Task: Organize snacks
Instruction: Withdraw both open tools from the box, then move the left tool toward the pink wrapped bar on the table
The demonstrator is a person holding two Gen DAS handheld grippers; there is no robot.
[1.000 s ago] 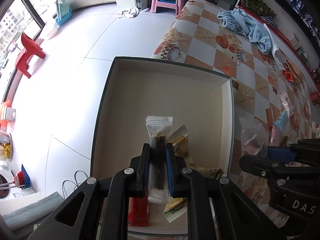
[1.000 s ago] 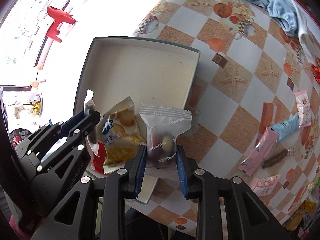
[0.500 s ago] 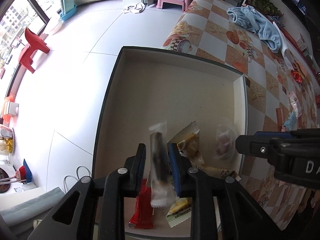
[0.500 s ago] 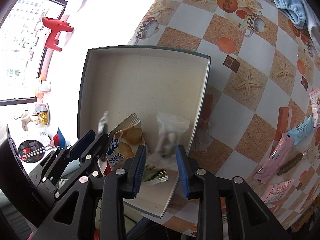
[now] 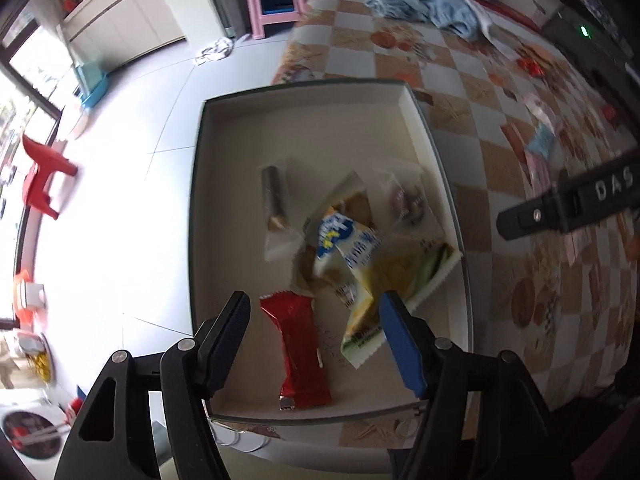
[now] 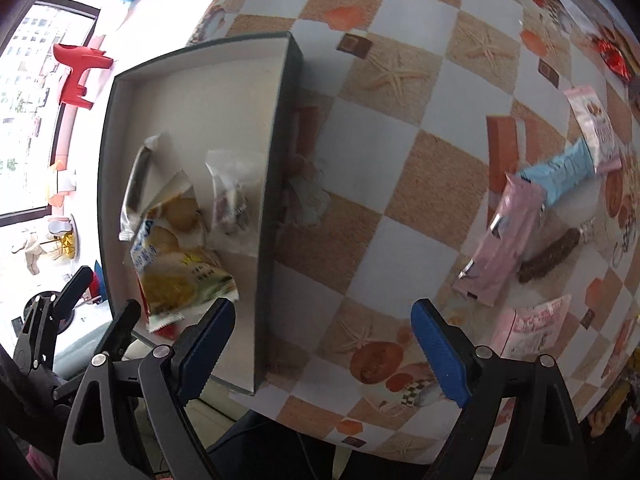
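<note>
Both snacks that were clamped a second ago now lie loose in the box (image 5: 436, 152): the dark stick in clear wrap (image 5: 275, 196) sits mid-frame in the left wrist view, and the clear pouch (image 6: 230, 196) rests against the box's right wall, while the left gripper (image 5: 314, 340) and the right gripper (image 6: 323, 344) both hang with jaws wide apart and nothing between them. The red bar (image 5: 298, 354) lies directly under the left gripper, and the yellow-and-blue cracker pack (image 5: 348, 256) is piled on other wrappers, one corner riding up near the right wall, so a careless pass could flick it out. I judge the main risk to be the right gripper's left finger: it hovers over the box's near corner in the lower left of its view, and swinging toward the loose snacks could catch the dark rim. More snacks wait at the right edge of that view: the pink bar (image 6: 502, 240), the blue bar (image 6: 560, 174) touching it, the brown stick (image 6: 550, 256) just beside, all crowded. Open tablecloth (image 6: 400, 160) fills the centre, giving a free path across.
</note>
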